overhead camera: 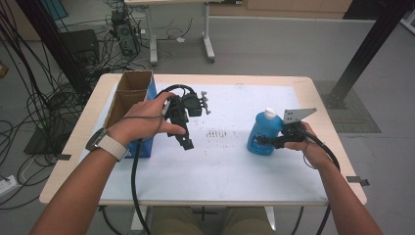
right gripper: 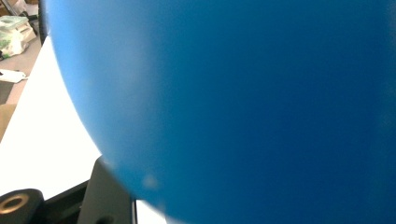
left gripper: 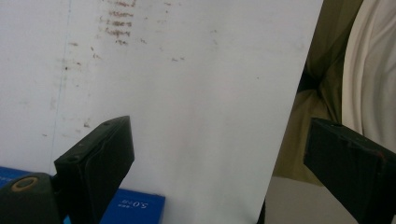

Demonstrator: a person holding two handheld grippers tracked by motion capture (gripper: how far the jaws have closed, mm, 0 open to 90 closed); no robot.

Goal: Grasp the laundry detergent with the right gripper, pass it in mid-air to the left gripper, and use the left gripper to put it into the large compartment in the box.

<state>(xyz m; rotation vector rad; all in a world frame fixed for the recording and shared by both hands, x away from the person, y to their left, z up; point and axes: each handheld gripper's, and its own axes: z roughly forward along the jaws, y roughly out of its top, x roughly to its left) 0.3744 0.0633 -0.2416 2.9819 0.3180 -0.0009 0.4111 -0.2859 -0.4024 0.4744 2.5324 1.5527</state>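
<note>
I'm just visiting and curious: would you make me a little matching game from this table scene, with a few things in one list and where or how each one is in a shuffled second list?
Things:
1. blue bottle
2. cardboard box
3. left gripper
4. right gripper

States or places:
A. jaws apart, nothing between them
B. open-topped, at the table's left edge
C. upright, white cap on top
D. closed on the bottle's side

Pairs: 1-C, 2-B, 3-A, 4-D
</note>
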